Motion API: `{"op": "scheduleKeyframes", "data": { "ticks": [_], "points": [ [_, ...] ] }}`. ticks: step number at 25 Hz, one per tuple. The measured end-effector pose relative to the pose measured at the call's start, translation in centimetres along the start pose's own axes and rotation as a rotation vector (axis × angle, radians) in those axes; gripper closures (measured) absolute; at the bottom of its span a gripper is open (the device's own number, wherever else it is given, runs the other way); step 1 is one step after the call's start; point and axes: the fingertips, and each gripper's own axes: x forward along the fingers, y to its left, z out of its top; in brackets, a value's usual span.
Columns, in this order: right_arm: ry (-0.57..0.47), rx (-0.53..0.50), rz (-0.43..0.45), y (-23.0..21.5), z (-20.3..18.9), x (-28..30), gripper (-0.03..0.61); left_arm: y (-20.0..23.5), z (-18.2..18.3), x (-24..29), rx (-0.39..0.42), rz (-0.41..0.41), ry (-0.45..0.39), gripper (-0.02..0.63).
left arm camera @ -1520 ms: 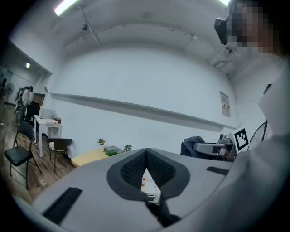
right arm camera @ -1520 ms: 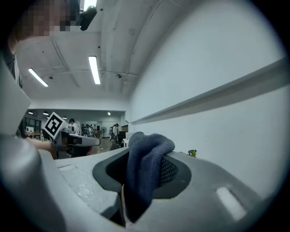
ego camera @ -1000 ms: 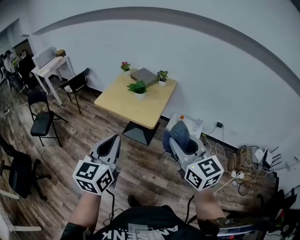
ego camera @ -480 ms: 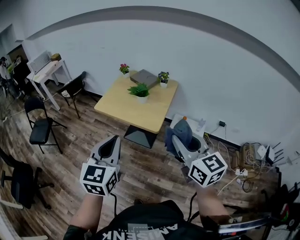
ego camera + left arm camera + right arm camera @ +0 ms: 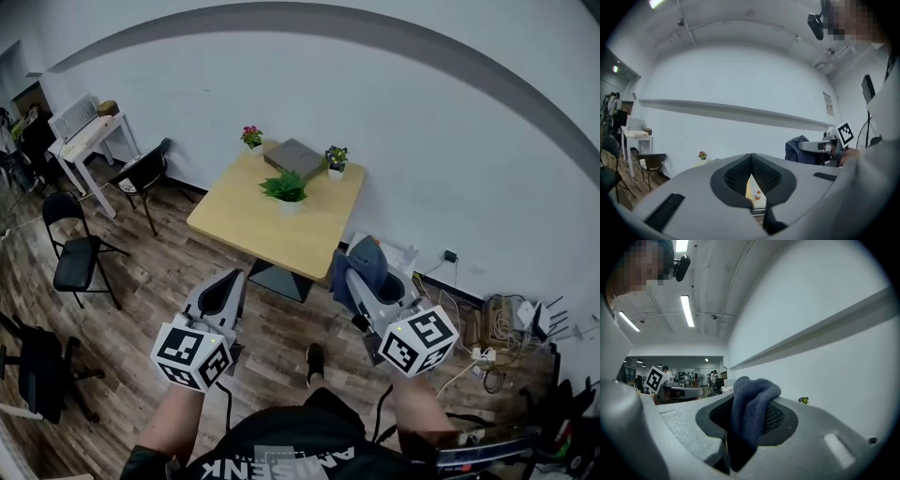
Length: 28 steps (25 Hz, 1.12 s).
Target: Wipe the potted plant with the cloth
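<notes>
At lower left, the left gripper (image 5: pixel 228 283) had its jaws together, empty. The right gripper (image 5: pixel 367 281) clamped a dark blue cloth (image 5: pixel 751 411). The green potted plant (image 5: pixel 285 189) stood mid-table (image 5: pixel 246 223), upper centre, well apart from both.

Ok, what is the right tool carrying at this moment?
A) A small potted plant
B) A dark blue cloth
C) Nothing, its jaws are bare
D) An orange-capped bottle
B: the right gripper view shows a dark blue cloth pinched between the jaws of the right tool, bunched up and spilling over their tips.
</notes>
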Motion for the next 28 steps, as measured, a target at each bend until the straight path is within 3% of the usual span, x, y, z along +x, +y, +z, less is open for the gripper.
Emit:
{"op": "scheduleKeyframes", "data": {
  "ticks": [3, 9, 19, 24, 28],
  "points": [
    [-0.002, -0.008, 0.020, -2.7, 0.4, 2.7, 0.454, 1.4, 0.8, 2.5, -0.086, -0.012, -0.048, 0.612],
    [-0.002, 0.007, 0.060, -8.1, 2.1, 8.1, 0.454, 4.9, 2.0, 8.8, -0.129, 0.019, -0.032, 0.614],
    [0.011, 0.010, 0.101, -16.4, 3.2, 14.1, 0.454, 7.6, 1.6, 19.7, -0.016, 0.081, 0.050, 0.614],
    [0.011, 0.003, 0.146, -19.8, 3.5, 16.1, 0.454, 8.3, 1.7, 24.5, -0.123, 0.030, 0.021, 0.614],
    [0.014, 0.014, 0.140, -22.2, 3.2, 17.9, 0.454, 8.8, 0.5, 27.3, -0.024, 0.017, 0.072, 0.614]
  ]
}}
